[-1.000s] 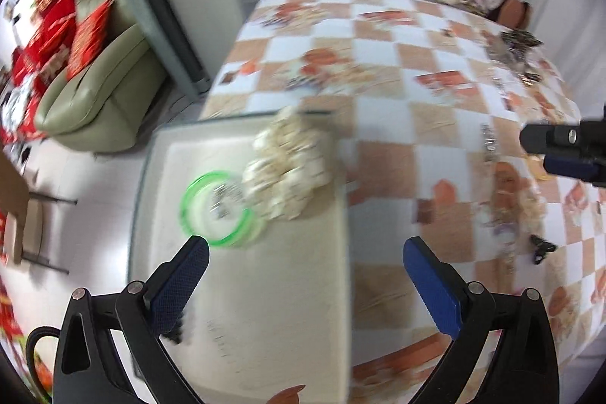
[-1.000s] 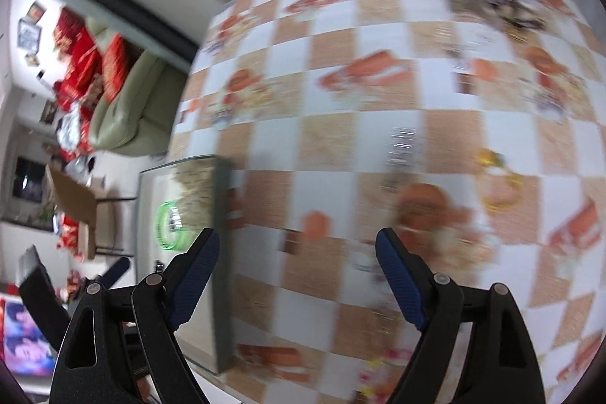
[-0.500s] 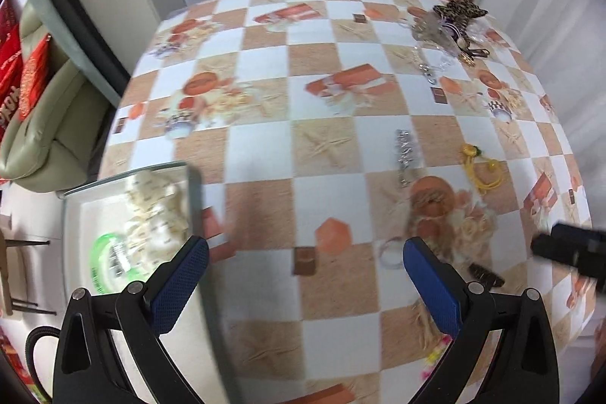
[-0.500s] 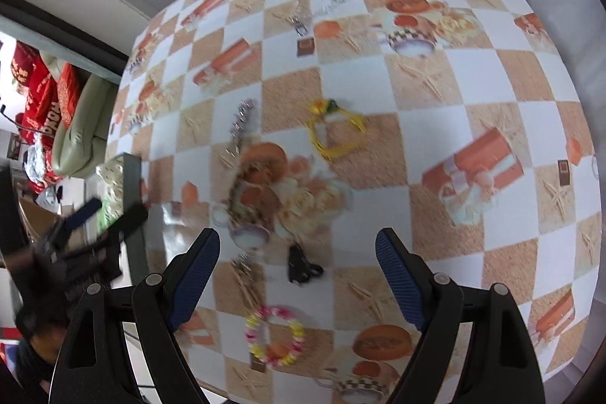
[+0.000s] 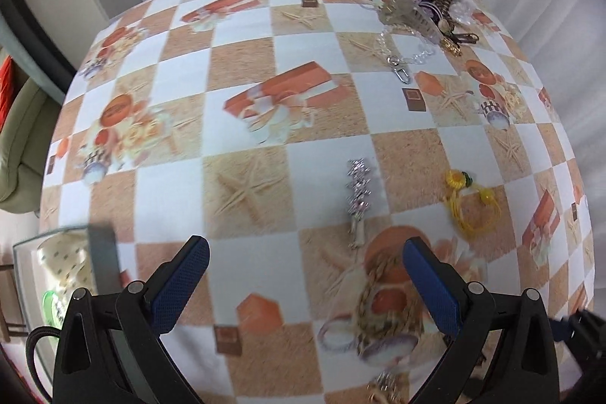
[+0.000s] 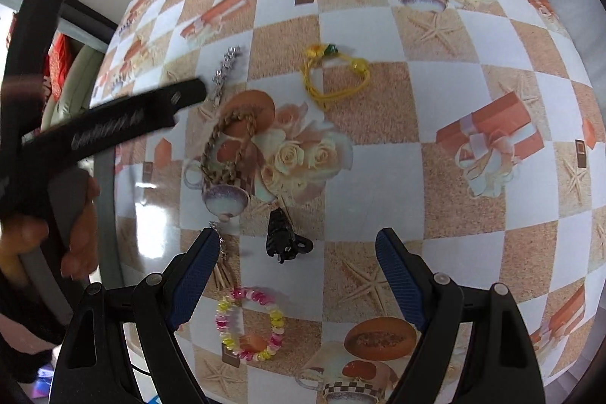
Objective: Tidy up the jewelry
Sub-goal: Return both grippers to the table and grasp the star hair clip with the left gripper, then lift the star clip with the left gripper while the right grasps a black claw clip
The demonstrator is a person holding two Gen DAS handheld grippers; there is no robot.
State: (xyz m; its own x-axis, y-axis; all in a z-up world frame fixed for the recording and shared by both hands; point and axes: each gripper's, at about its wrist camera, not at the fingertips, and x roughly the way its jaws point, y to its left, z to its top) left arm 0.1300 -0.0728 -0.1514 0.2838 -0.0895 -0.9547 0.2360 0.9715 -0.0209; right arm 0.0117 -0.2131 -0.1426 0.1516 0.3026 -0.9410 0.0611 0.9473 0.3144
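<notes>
Jewelry lies scattered on a checkered tablecloth. My right gripper (image 6: 299,275) is open above a black hair clip (image 6: 282,233) and a pink-and-yellow bead bracelet (image 6: 250,324). A braided gold bracelet (image 6: 227,142), a yellow cord bracelet (image 6: 333,78) and a silver chain (image 6: 225,70) lie farther out. My left gripper (image 5: 303,286) is open and empty over the cloth, with the braided bracelet (image 5: 378,294) between its fingers' line, the silver chain (image 5: 358,199) ahead and the yellow cord bracelet (image 5: 469,207) to the right. A glass tray (image 5: 26,252) with a green ring (image 5: 51,305) sits at the left.
A heap of more jewelry and a leopard-print piece (image 5: 435,2) lies at the table's far right corner. A sofa (image 5: 19,139) stands left of the table. A person's hand (image 6: 79,237) holds the left gripper's black body (image 6: 113,127) at the left of the right wrist view.
The left gripper has swung right from over the glass tray to over the middle of the table. The right gripper has moved right and down toward the black clip and bead bracelet. Both stay open.
</notes>
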